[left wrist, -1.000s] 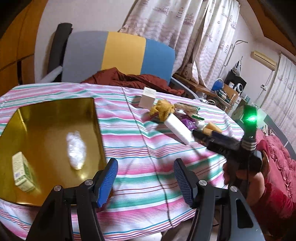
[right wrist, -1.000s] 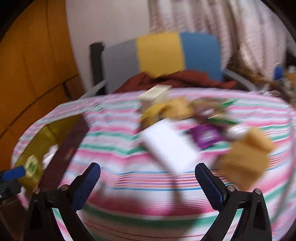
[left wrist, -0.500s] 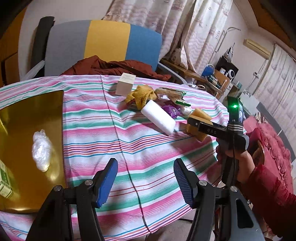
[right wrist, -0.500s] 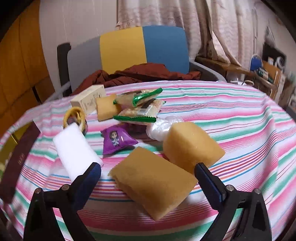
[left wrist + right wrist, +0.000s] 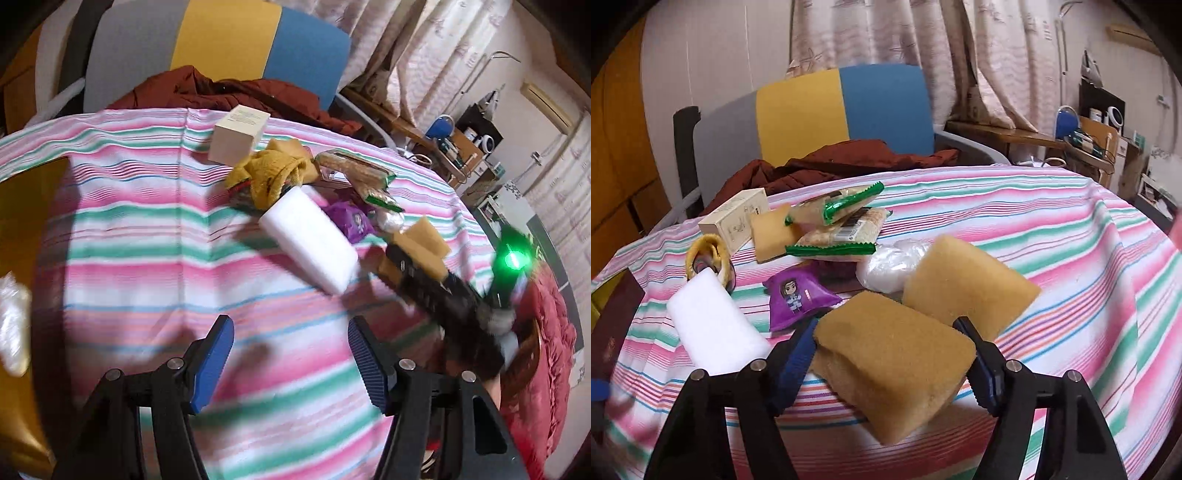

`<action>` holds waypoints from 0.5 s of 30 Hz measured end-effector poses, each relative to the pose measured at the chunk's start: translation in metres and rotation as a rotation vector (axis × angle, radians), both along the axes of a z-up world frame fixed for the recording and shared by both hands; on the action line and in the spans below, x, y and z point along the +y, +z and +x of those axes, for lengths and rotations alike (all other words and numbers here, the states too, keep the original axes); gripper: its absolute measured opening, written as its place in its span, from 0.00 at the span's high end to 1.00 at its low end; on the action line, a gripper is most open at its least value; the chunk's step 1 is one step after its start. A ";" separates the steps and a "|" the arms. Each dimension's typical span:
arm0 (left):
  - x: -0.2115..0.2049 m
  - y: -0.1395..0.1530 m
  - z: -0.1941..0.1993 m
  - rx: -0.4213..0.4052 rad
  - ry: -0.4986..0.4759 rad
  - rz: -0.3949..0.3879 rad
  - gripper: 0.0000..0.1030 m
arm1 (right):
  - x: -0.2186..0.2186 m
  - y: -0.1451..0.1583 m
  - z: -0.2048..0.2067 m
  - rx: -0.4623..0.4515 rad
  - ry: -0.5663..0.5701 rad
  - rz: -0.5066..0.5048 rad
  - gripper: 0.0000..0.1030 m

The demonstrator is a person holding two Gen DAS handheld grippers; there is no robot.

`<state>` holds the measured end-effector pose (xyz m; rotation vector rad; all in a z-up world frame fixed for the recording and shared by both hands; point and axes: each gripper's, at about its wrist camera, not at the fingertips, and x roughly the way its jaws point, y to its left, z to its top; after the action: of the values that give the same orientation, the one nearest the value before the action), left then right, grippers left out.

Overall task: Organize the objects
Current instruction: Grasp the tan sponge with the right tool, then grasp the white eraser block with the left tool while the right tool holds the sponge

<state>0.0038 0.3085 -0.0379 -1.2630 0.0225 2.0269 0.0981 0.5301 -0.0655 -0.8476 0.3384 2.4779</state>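
My right gripper (image 5: 886, 354) is shut on a tan sponge (image 5: 894, 354) at the near table edge; its blue pads press both sides. A second tan sponge (image 5: 967, 280) lies just behind it. A white foam block (image 5: 713, 325), a purple snack packet (image 5: 798, 299), green-edged cracker packs (image 5: 842, 225), a clear bag (image 5: 890, 266), a cream box (image 5: 738, 218) and a yellow ring (image 5: 709, 251) crowd the striped cloth. My left gripper (image 5: 291, 362) is open and empty above the cloth, near the white block (image 5: 310, 240). The right gripper also shows in the left wrist view (image 5: 424, 280).
A gold tray (image 5: 22, 236) sits at the left with a clear bag (image 5: 13, 325) in it. A chair with grey, yellow and blue back (image 5: 820, 110) holds a dark red cloth (image 5: 849, 158) behind the table. A red bedspread (image 5: 546, 354) is at the right.
My right gripper has closed its jaws onto the near tan sponge. My left gripper has swung right and closer to the pile, so the gold tray has slid toward the left edge.
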 end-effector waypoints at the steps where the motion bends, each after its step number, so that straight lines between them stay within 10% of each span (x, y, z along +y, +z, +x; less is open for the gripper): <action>1: 0.010 -0.001 -0.004 -0.005 0.001 -0.009 0.35 | -0.004 -0.001 0.000 -0.003 -0.001 0.014 0.27; 15: 0.093 -0.030 -0.056 -0.048 0.113 -0.088 0.30 | 0.000 -0.009 0.006 0.027 -0.012 -0.022 0.25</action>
<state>-0.0526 0.4019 -0.0681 -1.3957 0.0179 2.1109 0.1044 0.5300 -0.0741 -0.8191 0.3794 2.4810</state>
